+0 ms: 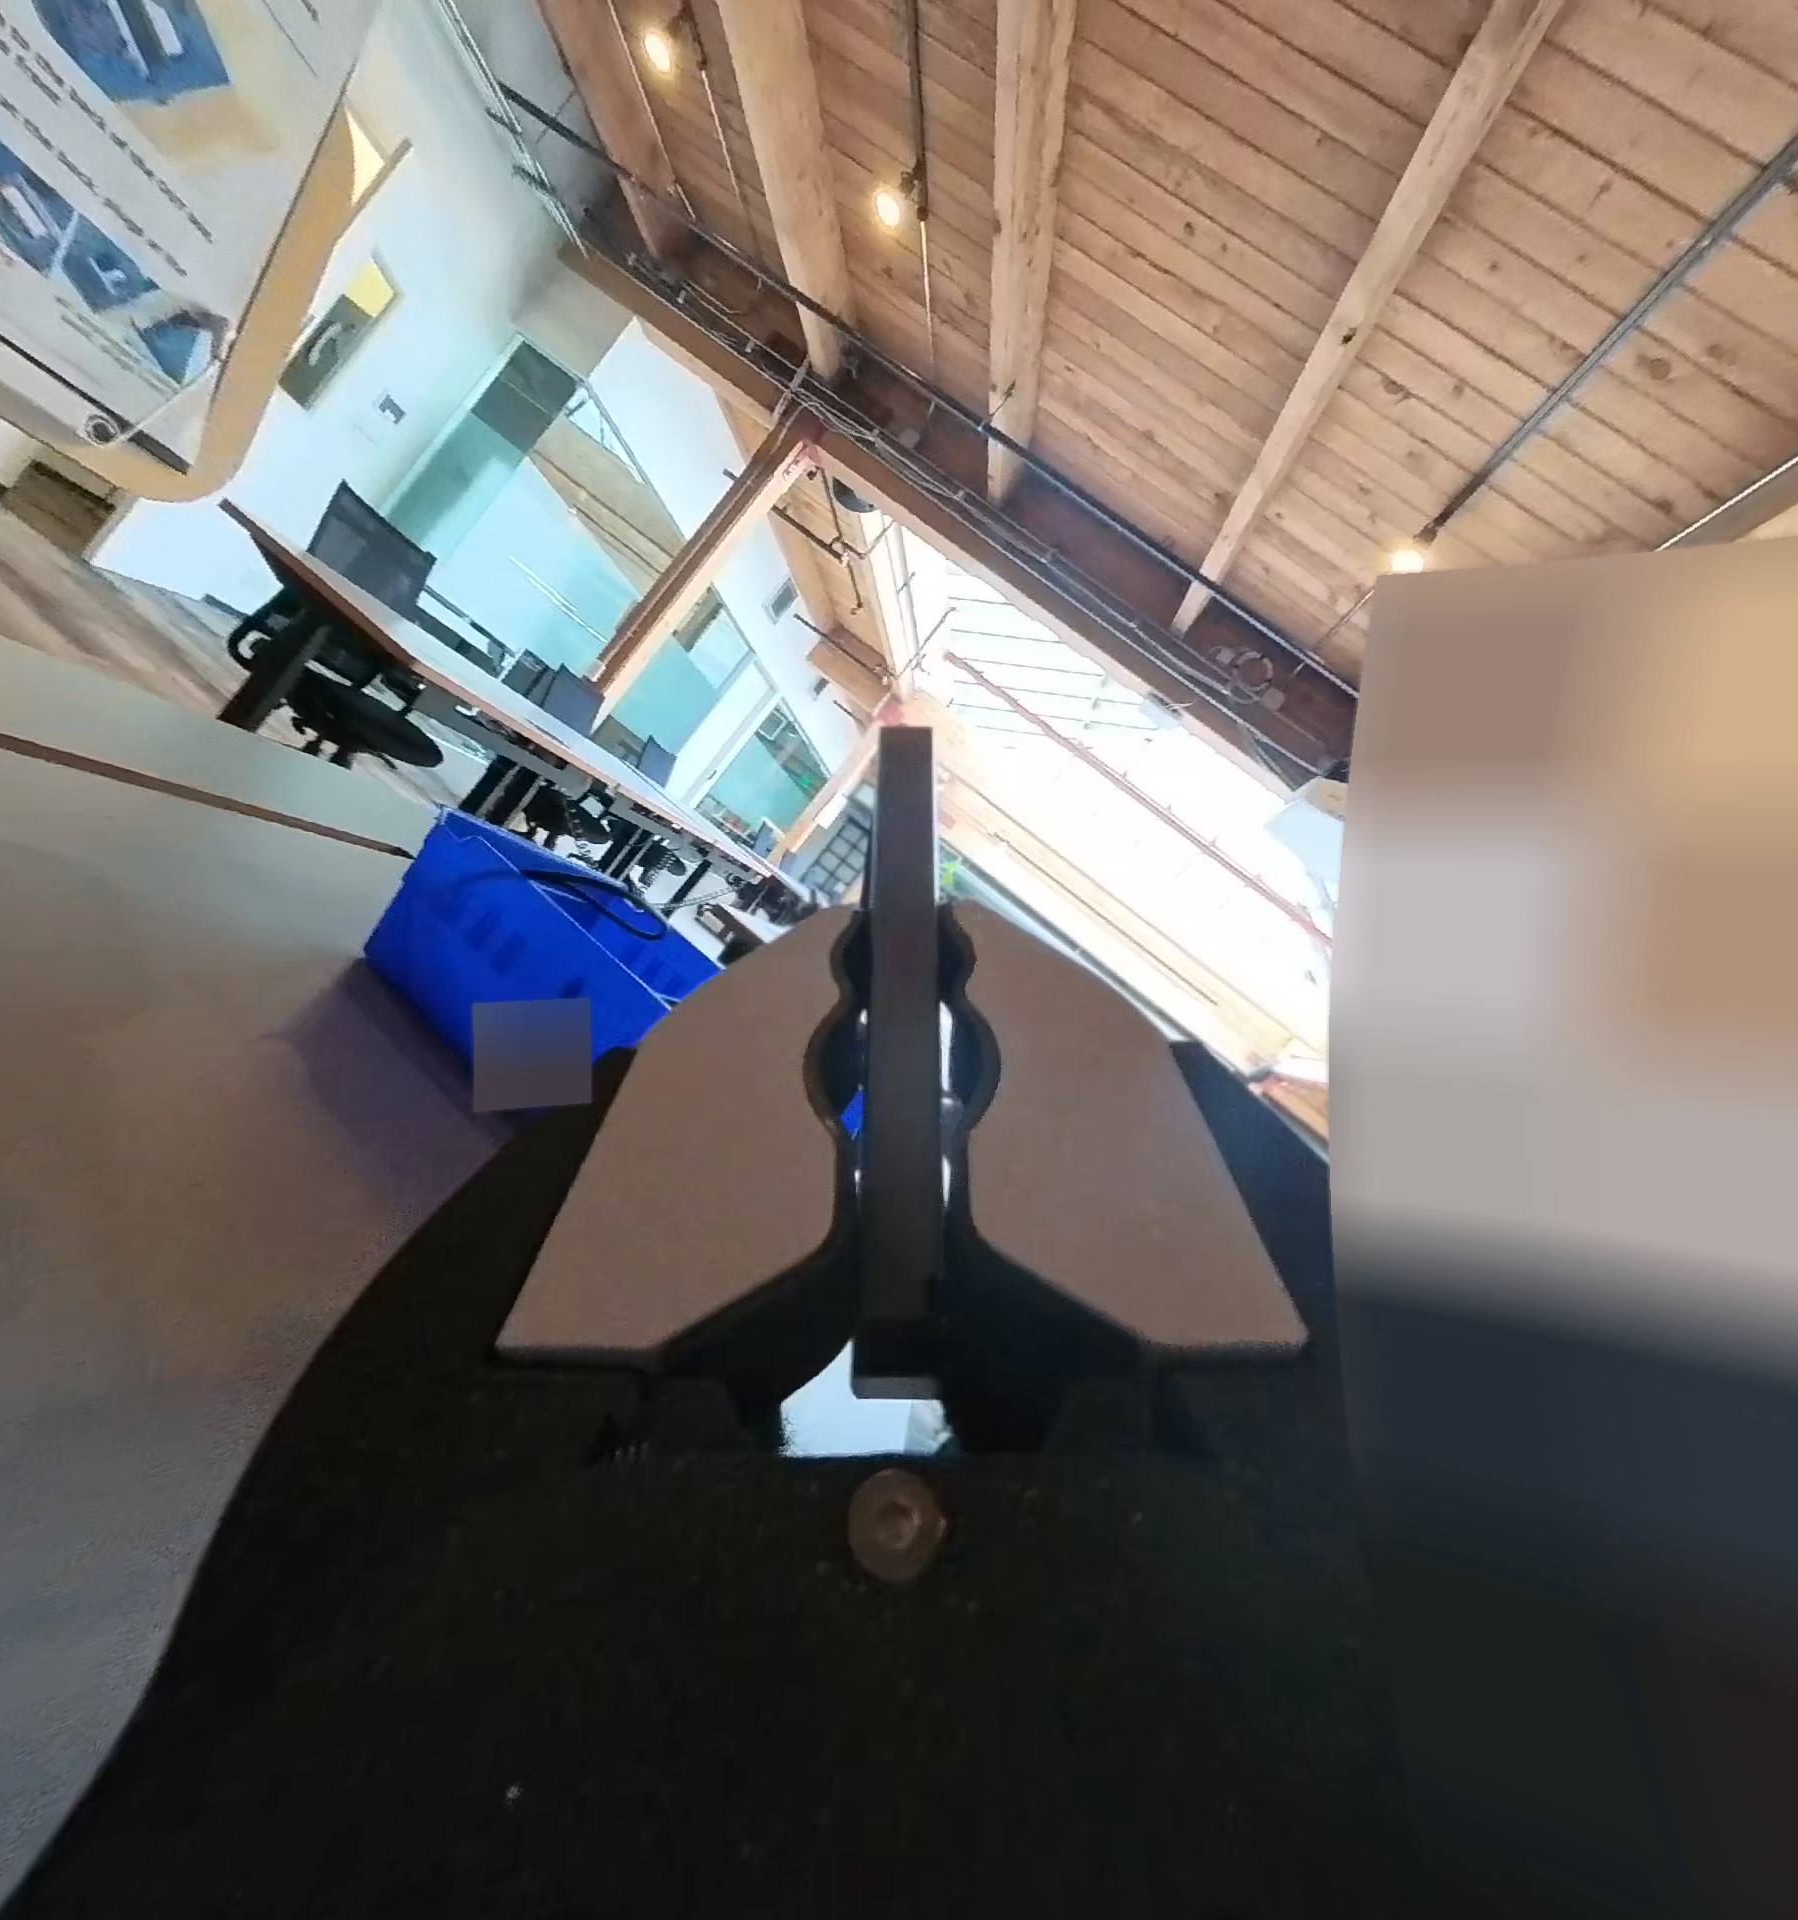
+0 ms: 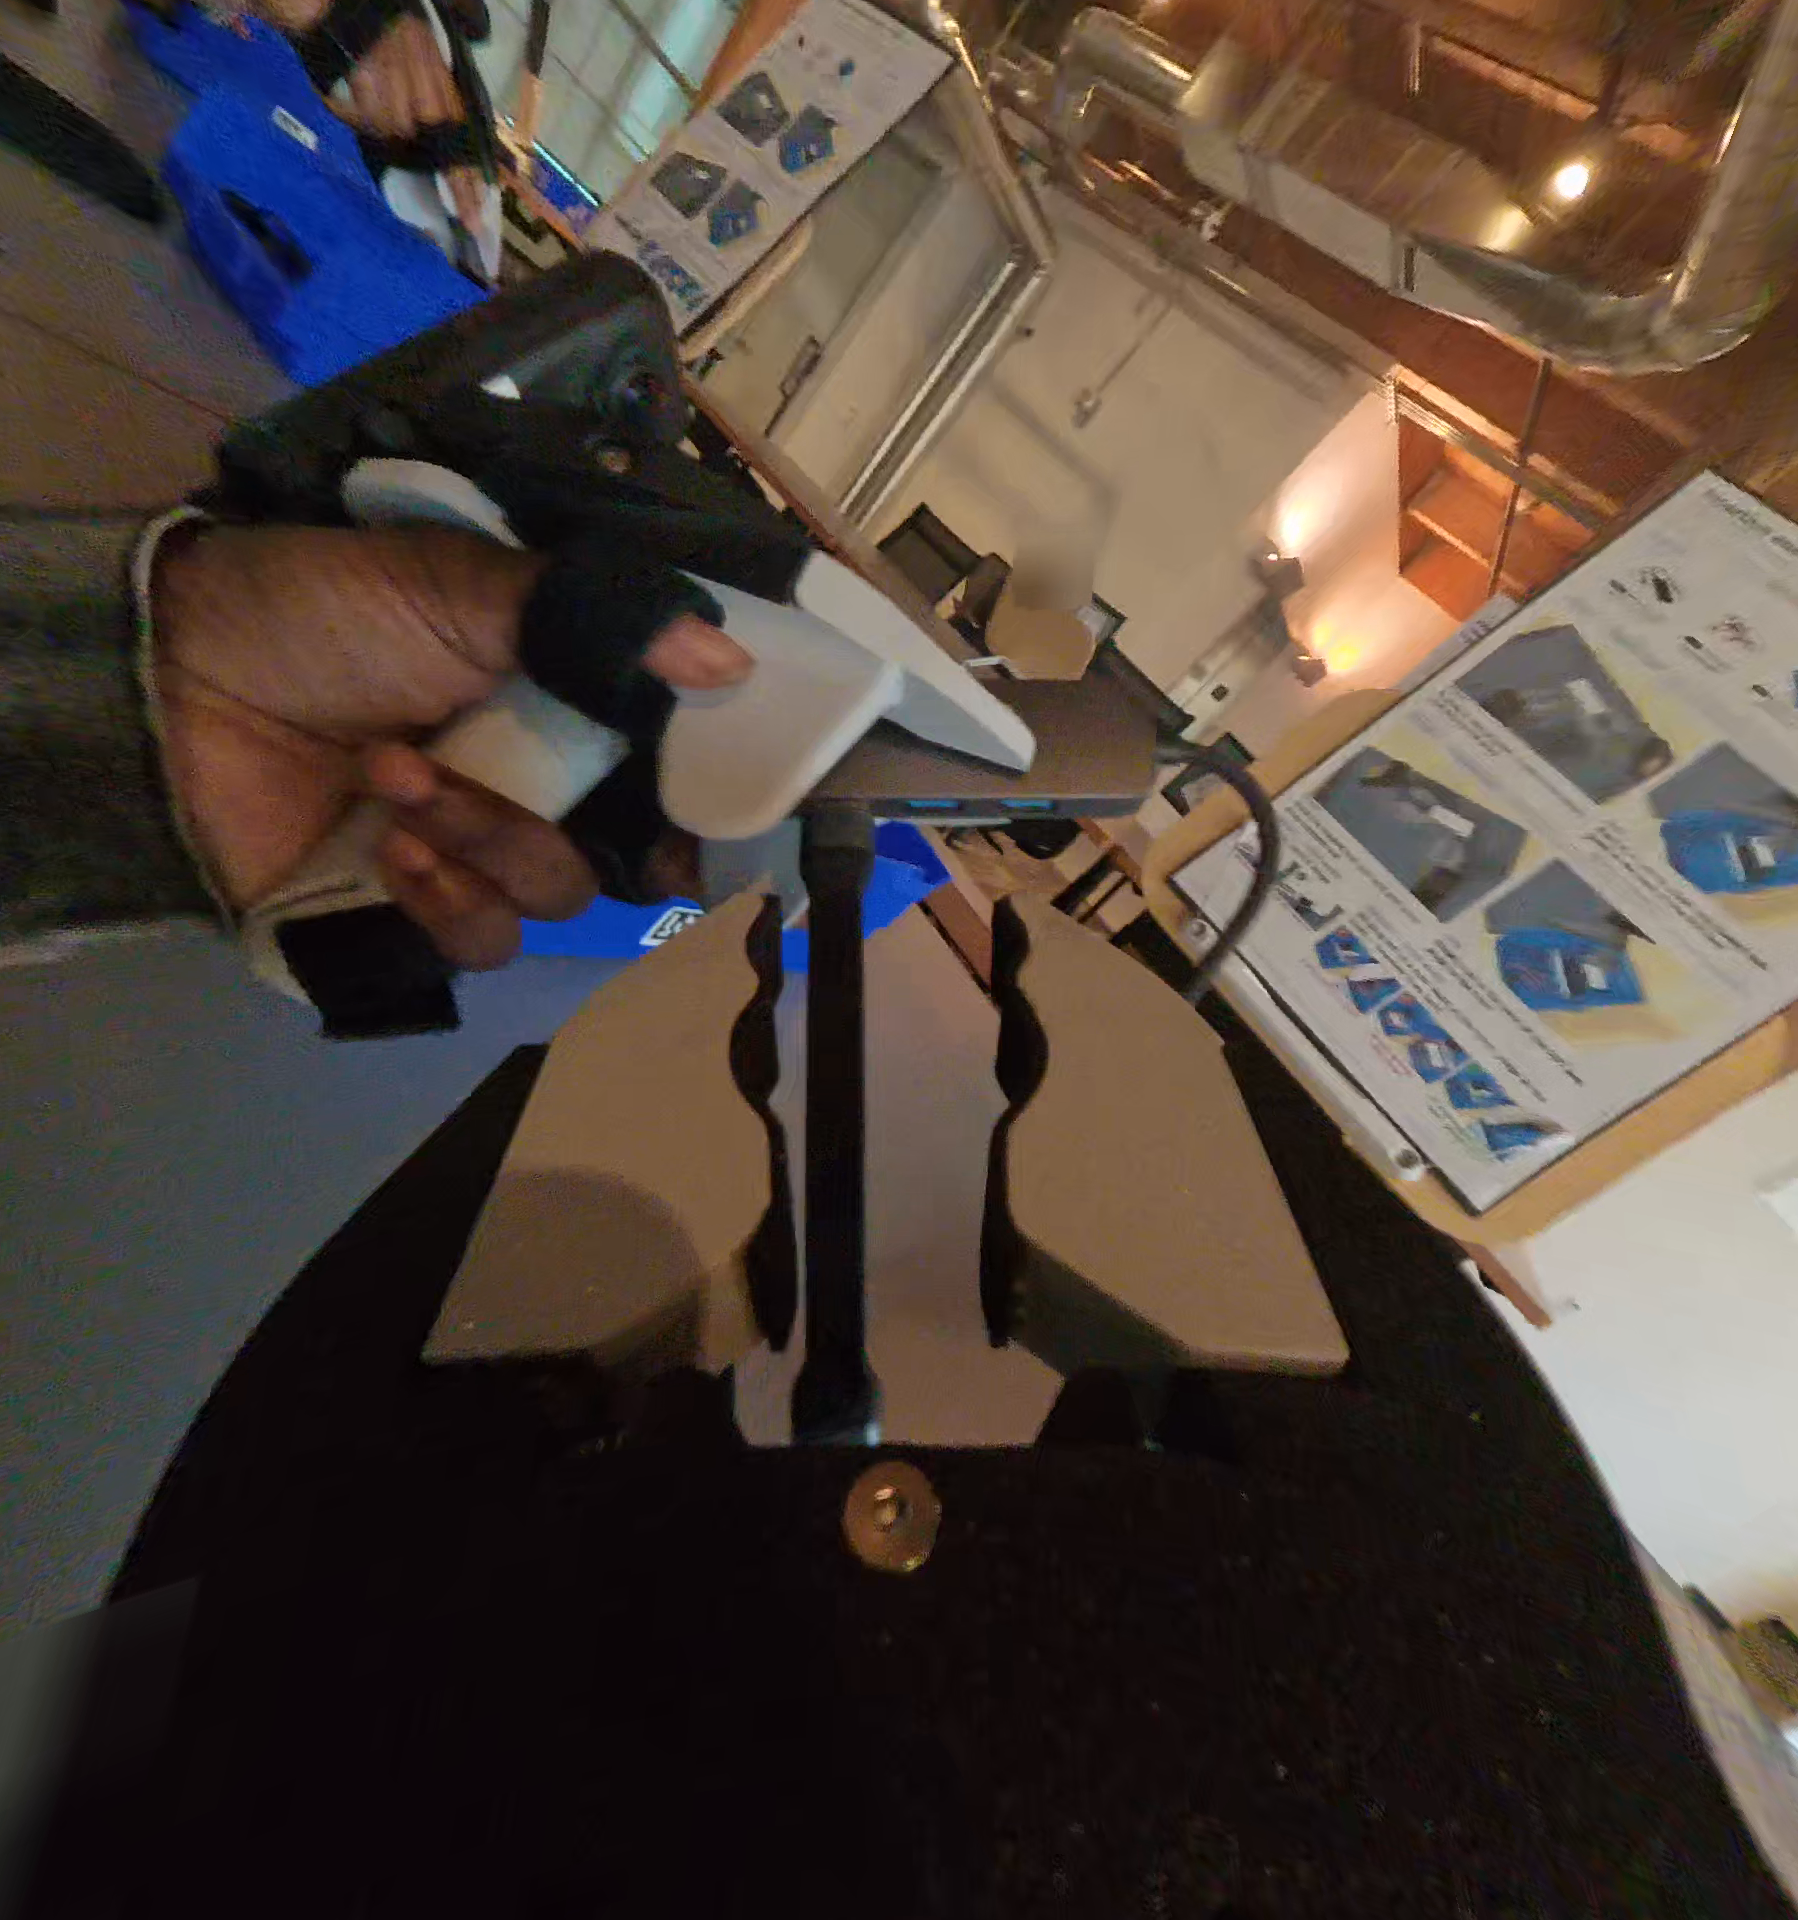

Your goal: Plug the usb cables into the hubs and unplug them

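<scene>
My left gripper [image 1: 900, 914] is shut on a flat dark grey USB hub [image 1: 903, 1039], seen edge-on and lifted in the air. In the right wrist view the left gripper [image 2: 874, 727] holds the hub [image 2: 1071, 748] level, a hand [image 2: 334, 675] around its handle. A black USB cable [image 2: 833, 1091] runs up between my right gripper's [image 2: 879, 914] fingers to the hub's near edge; the joint is partly hidden by a left finger. The right jaws stand apart, with a gap beside the cable. The hub's own cable [image 2: 1253, 862] loops down on the right.
A blue bin [image 1: 521, 935] stands on the grey table [image 1: 147, 1143]; it also shows in the right wrist view [image 2: 292, 229]. A board with pictures [image 2: 1560, 883] leans at the right. Desks and chairs [image 1: 355, 675] stand farther back. Left tips to right tips: about 5 cm.
</scene>
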### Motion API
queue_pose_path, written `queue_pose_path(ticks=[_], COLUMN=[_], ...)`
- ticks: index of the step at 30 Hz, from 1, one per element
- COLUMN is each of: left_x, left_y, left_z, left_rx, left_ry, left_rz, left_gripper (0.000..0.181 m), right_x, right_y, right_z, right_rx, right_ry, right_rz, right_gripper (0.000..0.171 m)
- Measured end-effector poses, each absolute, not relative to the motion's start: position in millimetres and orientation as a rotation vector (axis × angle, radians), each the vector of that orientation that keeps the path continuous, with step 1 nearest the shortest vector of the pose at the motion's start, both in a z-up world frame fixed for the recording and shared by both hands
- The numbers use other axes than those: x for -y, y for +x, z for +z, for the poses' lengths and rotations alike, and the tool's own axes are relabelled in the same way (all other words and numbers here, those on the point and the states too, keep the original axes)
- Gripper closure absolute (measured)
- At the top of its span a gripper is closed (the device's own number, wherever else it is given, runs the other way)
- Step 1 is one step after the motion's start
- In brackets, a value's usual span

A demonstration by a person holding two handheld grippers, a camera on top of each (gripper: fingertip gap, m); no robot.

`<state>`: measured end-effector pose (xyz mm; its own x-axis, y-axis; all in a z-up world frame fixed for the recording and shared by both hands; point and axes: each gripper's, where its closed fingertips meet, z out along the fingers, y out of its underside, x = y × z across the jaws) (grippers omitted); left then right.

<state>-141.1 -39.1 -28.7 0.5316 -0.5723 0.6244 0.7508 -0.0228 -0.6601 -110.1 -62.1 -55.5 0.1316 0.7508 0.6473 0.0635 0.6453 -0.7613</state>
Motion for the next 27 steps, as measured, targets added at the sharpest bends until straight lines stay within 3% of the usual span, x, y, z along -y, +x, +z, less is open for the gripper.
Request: queue_pose_path(ticks=[10, 27], left_x=[35, 45], left_y=[-121, -103], left_z=[-30, -31], left_rx=[0.155, -0.032], left_ry=[-1.197, -1.345], left_rz=[-1.180, -0.996], left_gripper=[0.169, 0.170], right_x=[62, 66], right_y=[-126, -103], right_z=[-63, -60], right_rx=[1.422, 1.435], right_ry=[-0.657, -0.573], right_rz=[0.437, 0.436], right_gripper=[0.156, 0.157])
